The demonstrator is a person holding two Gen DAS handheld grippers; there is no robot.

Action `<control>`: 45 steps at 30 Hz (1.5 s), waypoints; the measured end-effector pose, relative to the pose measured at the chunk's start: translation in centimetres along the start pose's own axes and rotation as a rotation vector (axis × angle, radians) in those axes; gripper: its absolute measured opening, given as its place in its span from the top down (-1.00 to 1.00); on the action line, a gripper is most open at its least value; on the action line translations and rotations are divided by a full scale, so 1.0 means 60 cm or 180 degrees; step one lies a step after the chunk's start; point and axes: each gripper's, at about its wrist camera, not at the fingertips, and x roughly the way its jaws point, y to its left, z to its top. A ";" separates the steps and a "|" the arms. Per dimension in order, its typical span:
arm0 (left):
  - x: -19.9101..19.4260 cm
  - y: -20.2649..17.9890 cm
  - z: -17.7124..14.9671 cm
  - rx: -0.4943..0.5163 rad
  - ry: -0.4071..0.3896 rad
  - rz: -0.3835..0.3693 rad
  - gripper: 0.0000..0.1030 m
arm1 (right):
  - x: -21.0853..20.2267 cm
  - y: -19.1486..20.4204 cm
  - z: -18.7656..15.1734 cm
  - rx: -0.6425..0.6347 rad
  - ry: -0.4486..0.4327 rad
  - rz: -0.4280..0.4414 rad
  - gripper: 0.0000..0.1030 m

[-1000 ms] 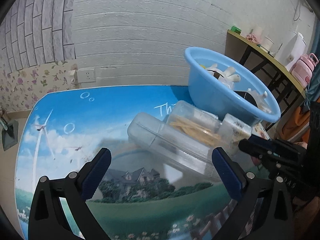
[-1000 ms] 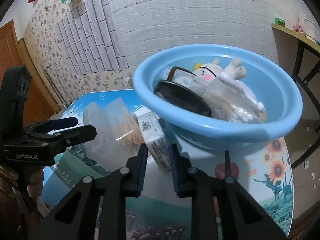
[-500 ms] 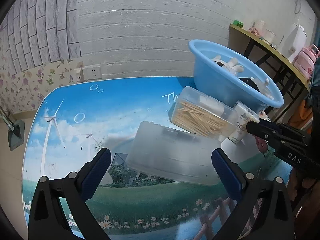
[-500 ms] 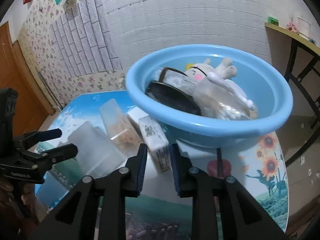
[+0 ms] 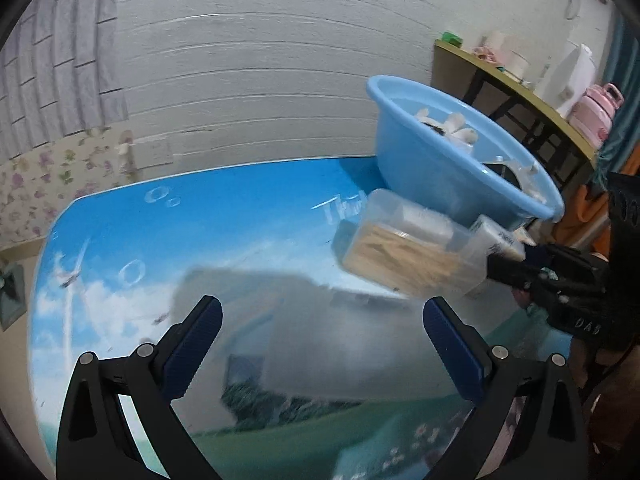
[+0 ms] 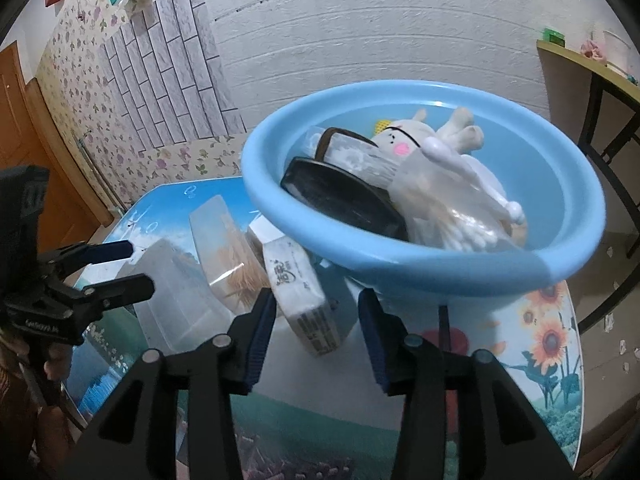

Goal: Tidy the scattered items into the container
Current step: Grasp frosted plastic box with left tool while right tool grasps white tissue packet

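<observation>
A light blue basin stands on the table and holds a plush toy, a black case and a bag of cotton swabs. Against its left side lean a clear box of toothpicks and a white printed packet. A frosted plastic box lies in front of them, blurred in the left wrist view. My left gripper is open around the frosted box without touching it. My right gripper is open, its fingers either side of the white packet's lower end.
The table has a printed sky and meadow picture. A white brick wall stands behind it. A side table at the right carries a pink bottle and other items. A wooden door is at the left.
My right gripper has opened from nearly shut and now straddles the white packet. My left gripper has drawn closer to the frosted box, which fills more of its view.
</observation>
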 end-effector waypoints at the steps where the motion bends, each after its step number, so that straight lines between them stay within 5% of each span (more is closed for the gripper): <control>1: 0.011 -0.005 0.003 0.0047 0.0050 -0.0041 -0.96 | 0.002 0.002 0.000 -0.0021 0.0006 0.0019 0.33; 6: 0.037 -0.015 -0.001 0.0059 0.0173 -0.0164 -0.96 | 0.000 0.005 -0.003 -0.0046 0.0006 0.0039 0.58; 18: 0.006 -0.052 -0.053 0.0325 0.0340 -0.0521 -0.83 | -0.037 0.009 -0.039 -0.0049 0.0176 0.0176 0.59; 32: -0.064 -0.085 -0.143 0.0351 0.0403 -0.0305 -0.84 | -0.067 0.052 -0.081 -0.0039 0.0368 0.0505 0.58; 45: -0.119 -0.067 -0.186 0.0346 0.0243 -0.0051 -0.84 | -0.042 0.098 -0.058 -0.0260 0.0129 0.0360 0.59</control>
